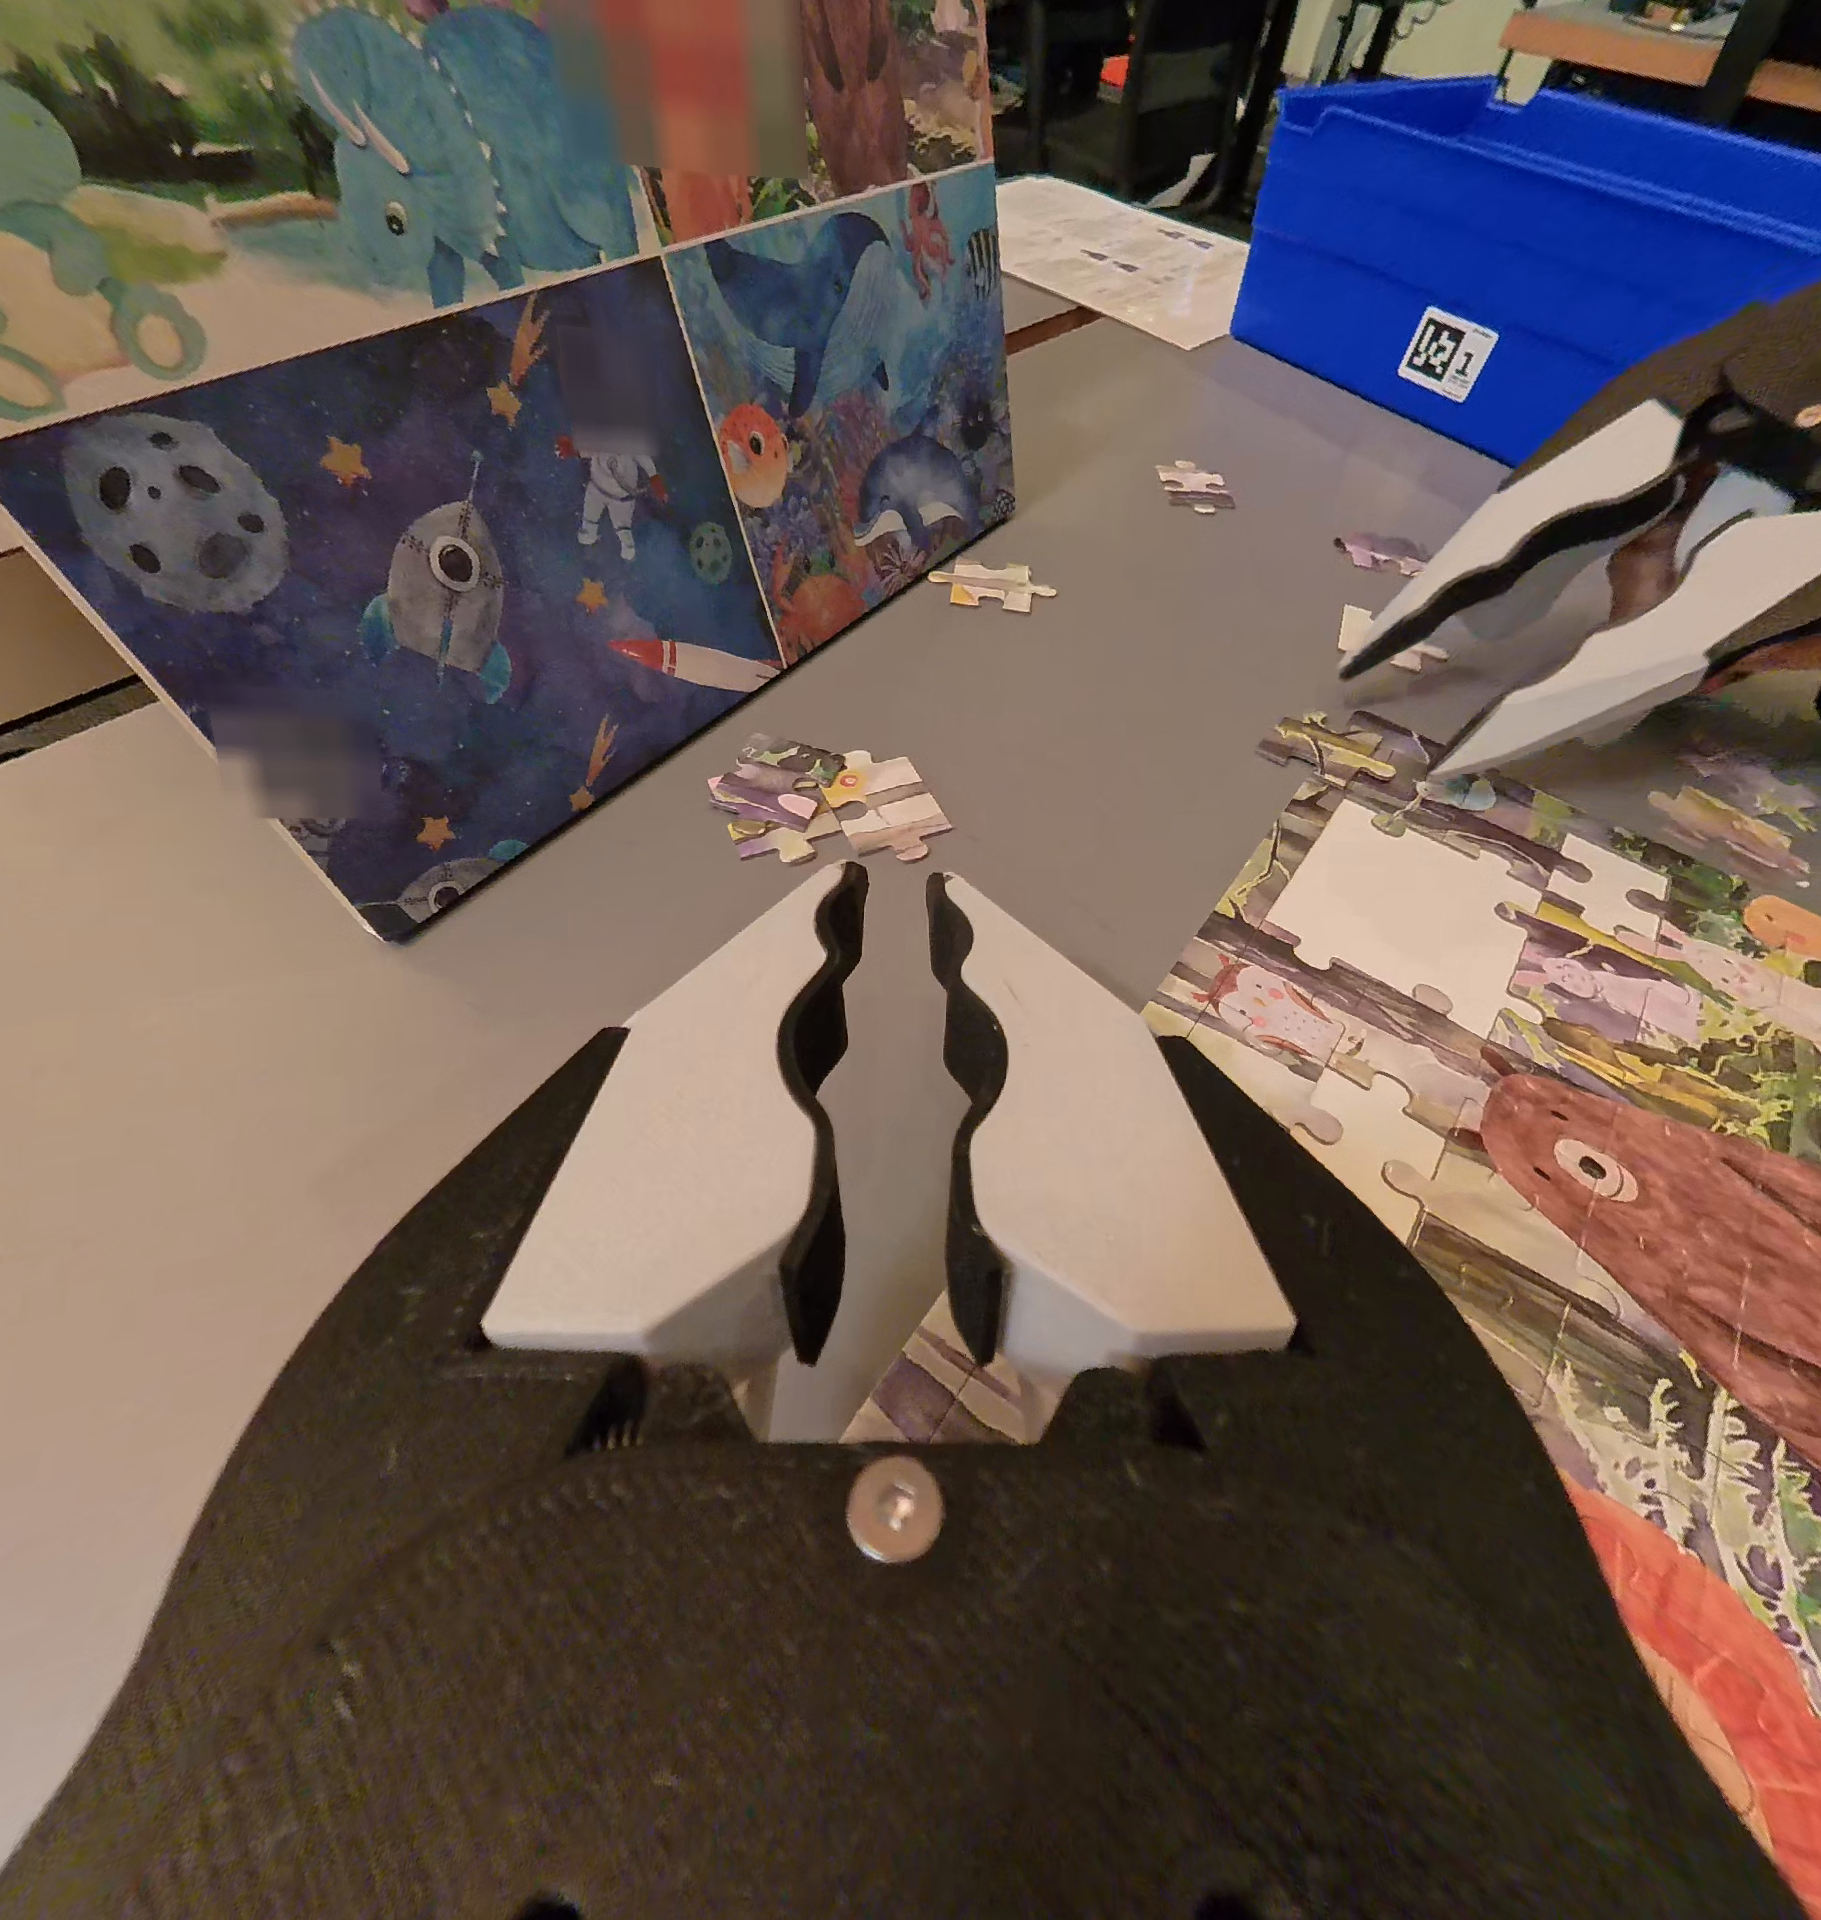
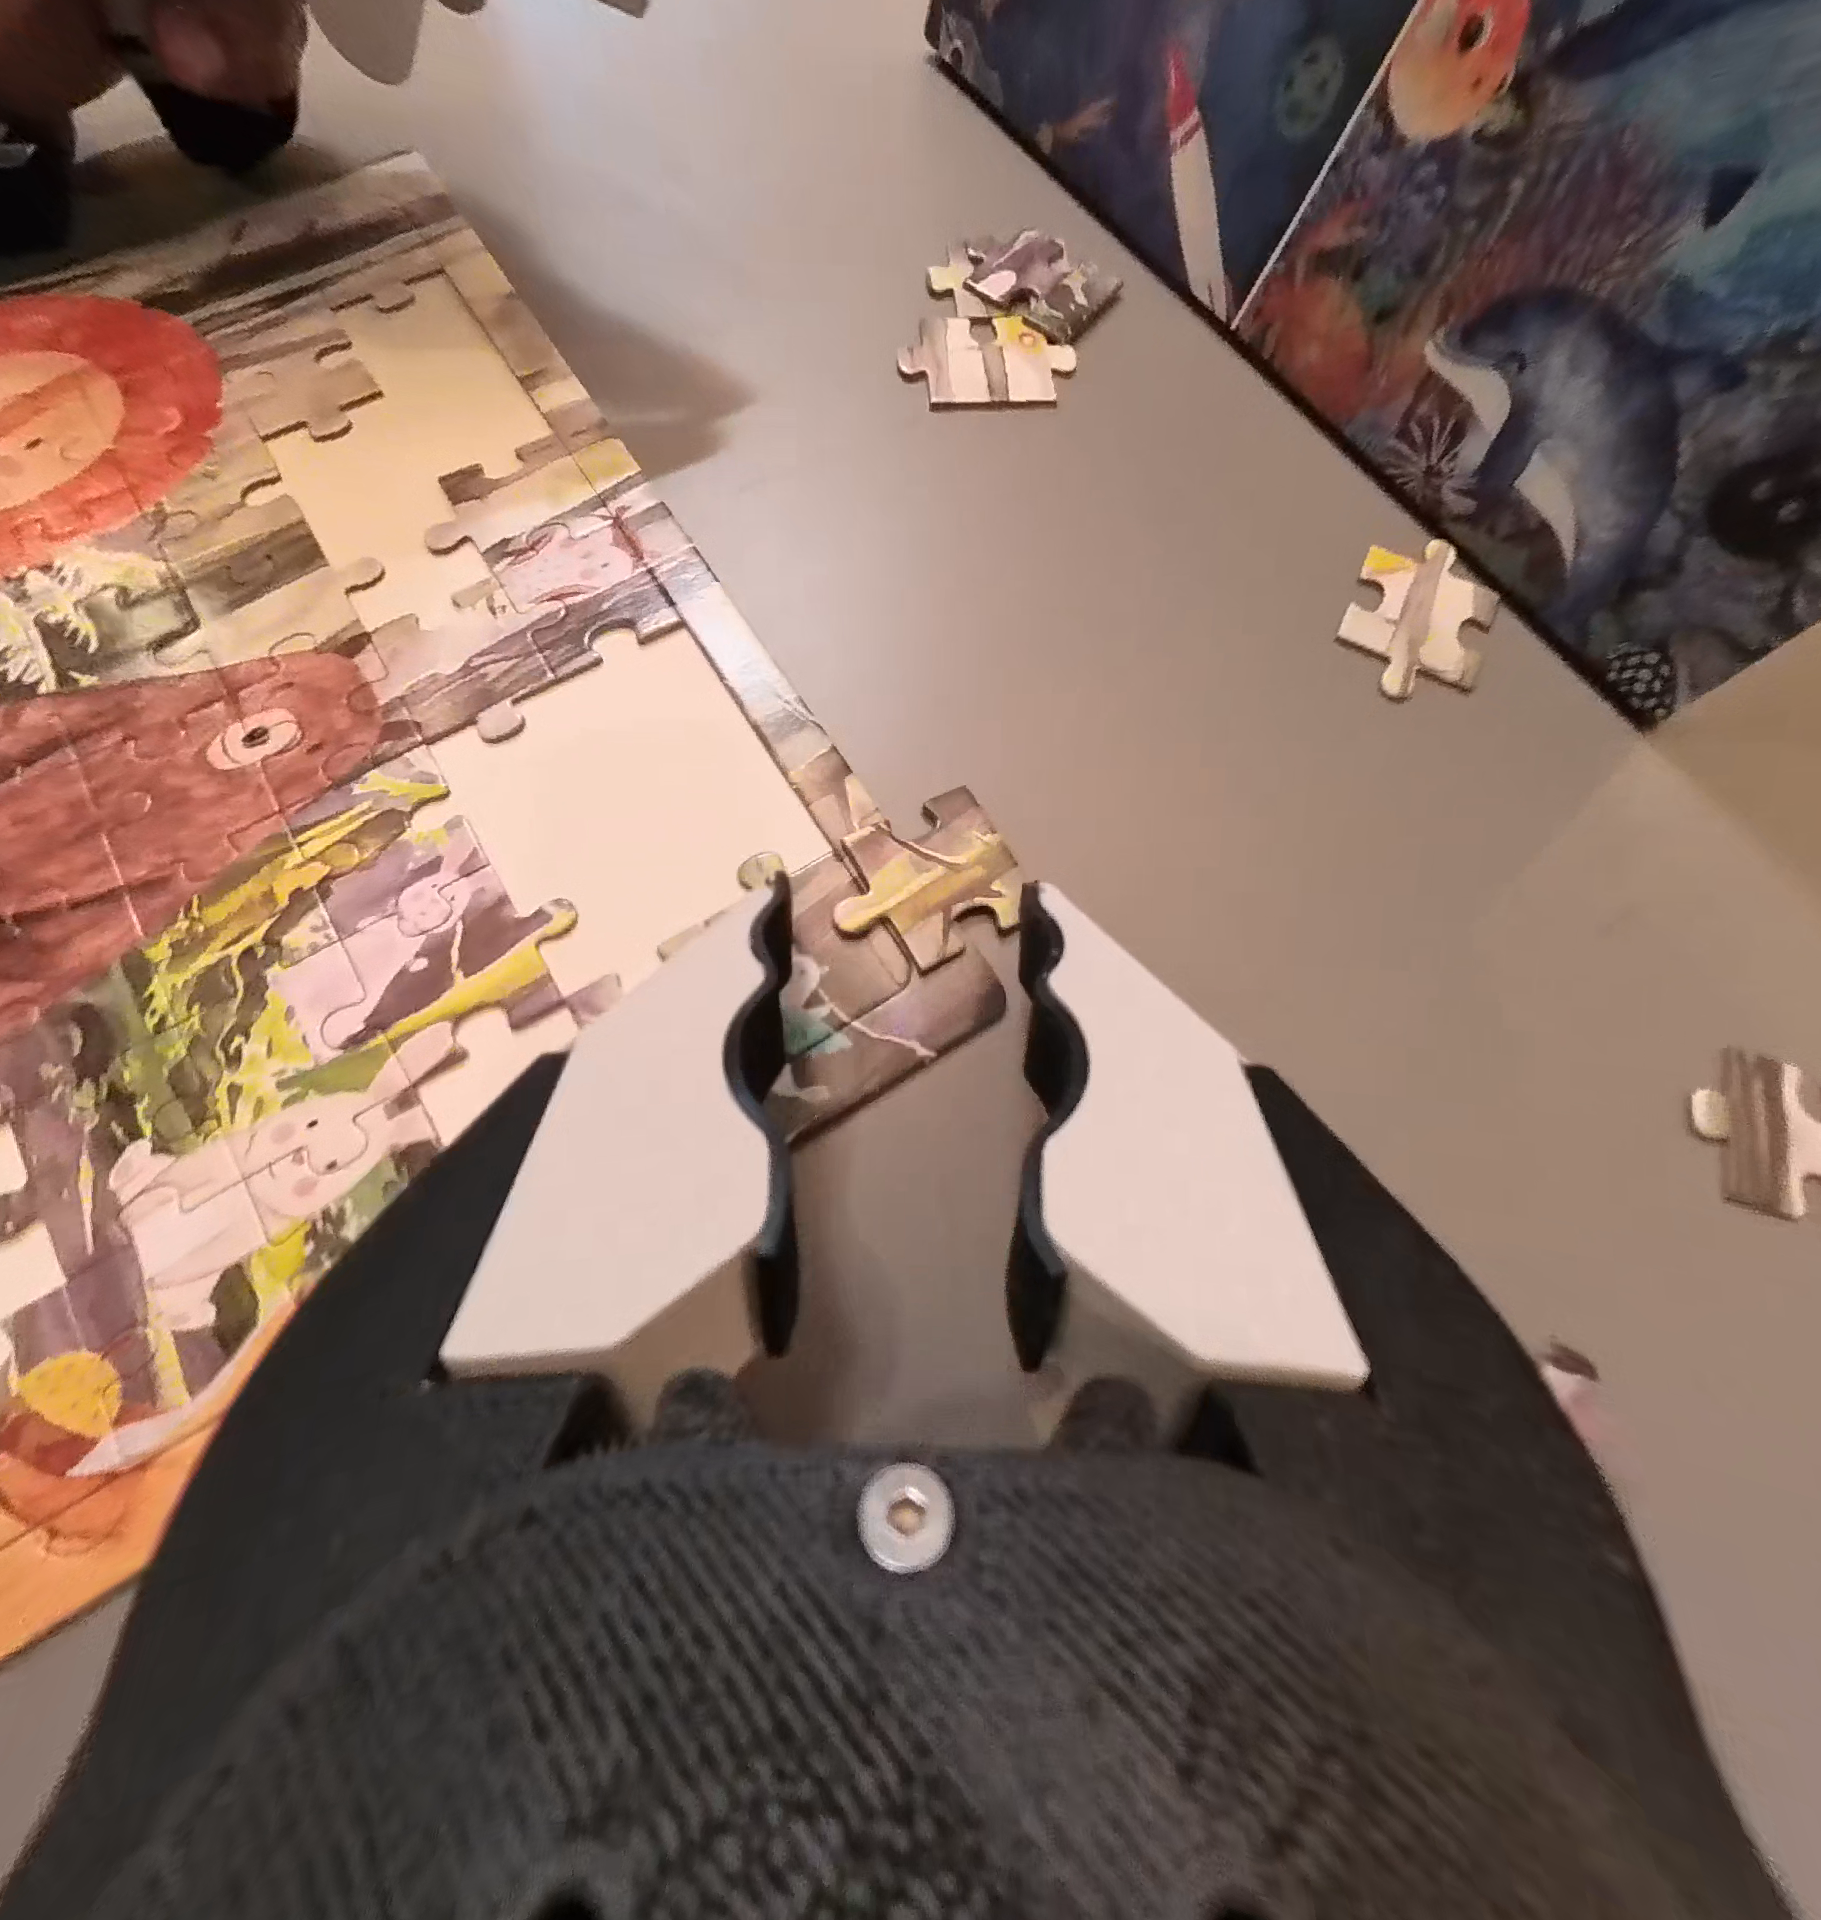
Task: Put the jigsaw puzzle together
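Left gripper hangs with a narrow gap between its fingers and nothing in it, pointed at a small heap of loose pieces on the grey table next to the picture box. Only the left wrist view catches the blue bin and paper sheet at the back. The right wrist view looks straight down: right gripper spread apart and empty over the corner of the half-done puzzle, where a yellowish piece sits at the edge, plus a stray striped piece.
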